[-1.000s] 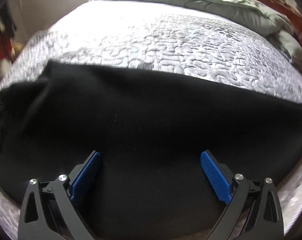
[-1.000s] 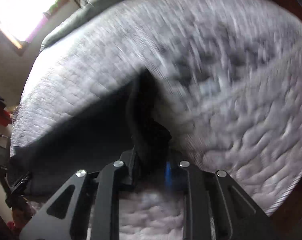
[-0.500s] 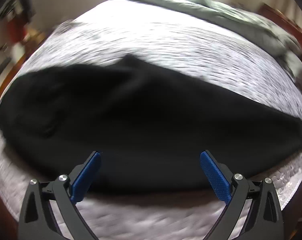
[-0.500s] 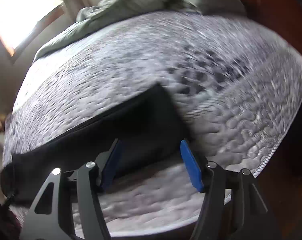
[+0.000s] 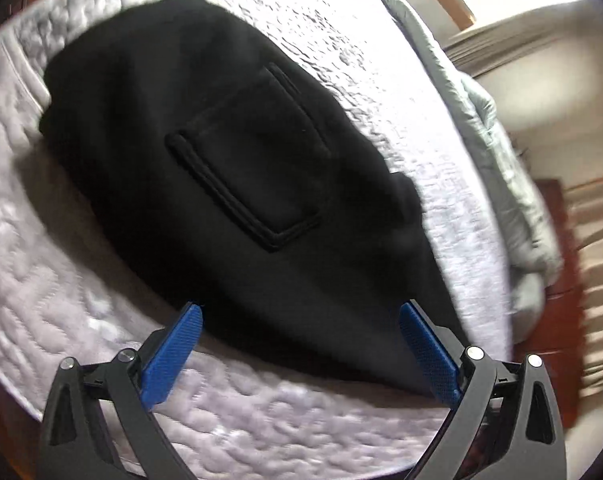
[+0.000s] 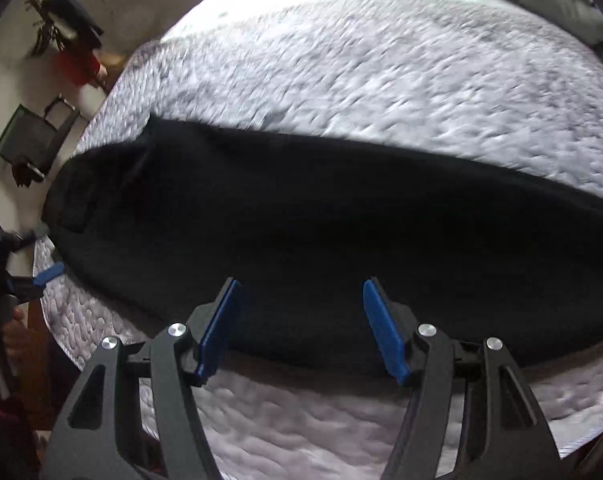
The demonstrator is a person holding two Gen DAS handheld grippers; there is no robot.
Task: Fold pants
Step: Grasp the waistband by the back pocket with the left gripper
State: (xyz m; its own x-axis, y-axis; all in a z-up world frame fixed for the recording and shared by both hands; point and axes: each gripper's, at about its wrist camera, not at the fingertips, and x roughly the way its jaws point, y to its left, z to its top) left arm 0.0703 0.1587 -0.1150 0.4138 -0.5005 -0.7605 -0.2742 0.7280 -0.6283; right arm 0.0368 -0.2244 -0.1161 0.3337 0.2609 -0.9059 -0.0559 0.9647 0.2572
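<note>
On bed [image 6: 381, 80], black pants [image 6: 321, 220], seemingly folded.

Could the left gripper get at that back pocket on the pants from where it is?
Probably yes. The left gripper is open and empty, hovering over the black pants, and the pocket lies face up just ahead with nothing covering it.

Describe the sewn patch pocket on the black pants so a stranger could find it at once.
Start at the white quilted mattress cover over the bed; the black fleece pants lie flat across it near its edge. On their wider end sits the patch pocket, a rectangle with a pointed bottom outlined by a raised double seam. It is the only stitched shape on the plain black cloth.
</note>
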